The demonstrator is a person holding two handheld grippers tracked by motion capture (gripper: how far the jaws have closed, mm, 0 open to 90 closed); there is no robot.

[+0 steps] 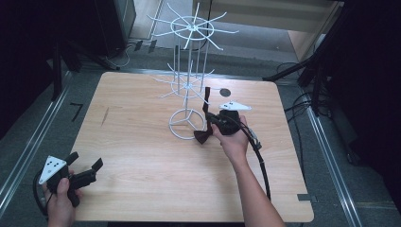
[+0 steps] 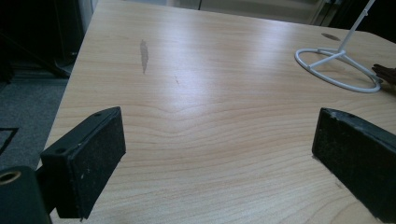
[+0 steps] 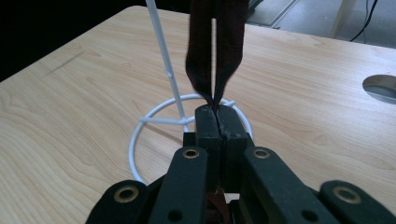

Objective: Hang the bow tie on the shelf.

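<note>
On the wooden table (image 1: 142, 156) stands a white wire rack (image 1: 189, 71), its ring base near the middle. Beside that base, the right gripper (image 1: 208, 124) is clamped on a dark strap (image 3: 215, 46), whose two bands rise from the pinched jaws. Near the table's front left corner, the left gripper (image 1: 85, 164) hovers with jaws spread wide, holding nothing.

Strap (image 3: 215, 46) top (edge-cut) out of frame

Light wooden table (image 1: 142, 179), white wire rack (image 1: 188, 124) standing on it, dark strap's end (image 1: 203, 136) resting beside
</note>
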